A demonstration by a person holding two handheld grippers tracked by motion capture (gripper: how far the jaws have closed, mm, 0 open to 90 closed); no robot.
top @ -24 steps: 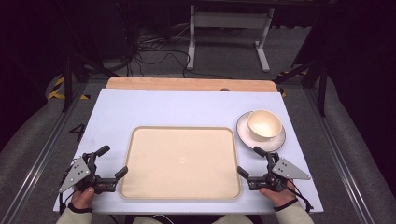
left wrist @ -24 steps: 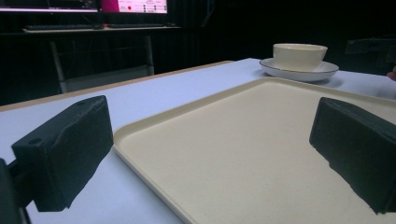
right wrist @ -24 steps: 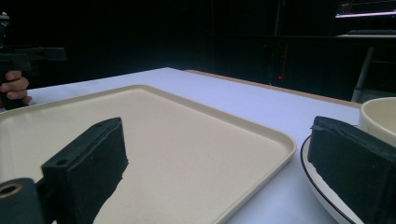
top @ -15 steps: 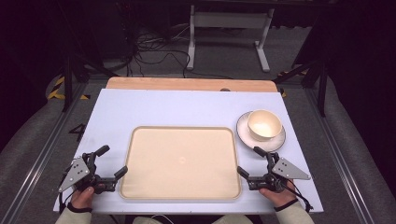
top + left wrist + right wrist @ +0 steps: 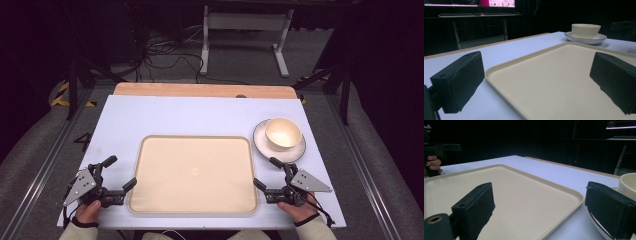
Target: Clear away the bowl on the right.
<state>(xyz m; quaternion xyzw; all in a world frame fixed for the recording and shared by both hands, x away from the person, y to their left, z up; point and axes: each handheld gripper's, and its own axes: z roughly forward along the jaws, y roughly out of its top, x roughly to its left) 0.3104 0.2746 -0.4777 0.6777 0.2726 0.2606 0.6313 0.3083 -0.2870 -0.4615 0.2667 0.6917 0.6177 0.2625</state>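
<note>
1. The cream tray [image 5: 194,174] lies flat in the middle of the pale surface [image 5: 165,115], close to the person's edge, with nothing on it.
2. The left hand-held gripper [image 5: 119,172] rests at the tray's near left corner. Its jaws are spread wide with nothing between the pads — one jaw reaches to just beside the tray's rim, the other stands out over bare surface.
3. In the left gripper view the tray's [image 5: 564,82] corner runs between the two black jaws, and neither pad touches it.
4. The right hand-held gripper [image 5: 266,172] sits at the tray's near right corner, jaws likewise spread and pinching nothing.
5. One right jaw points towards the tray's edge — the other towards the white saucer [image 5: 262,145].
6. A cream bowl [image 5: 283,133] stands upright on that saucer, just beside the tray's far right corner.
7. In the right gripper view the tray's [image 5: 529,200] rim passes between the jaws, with the saucer behind the right-hand jaw.
</note>
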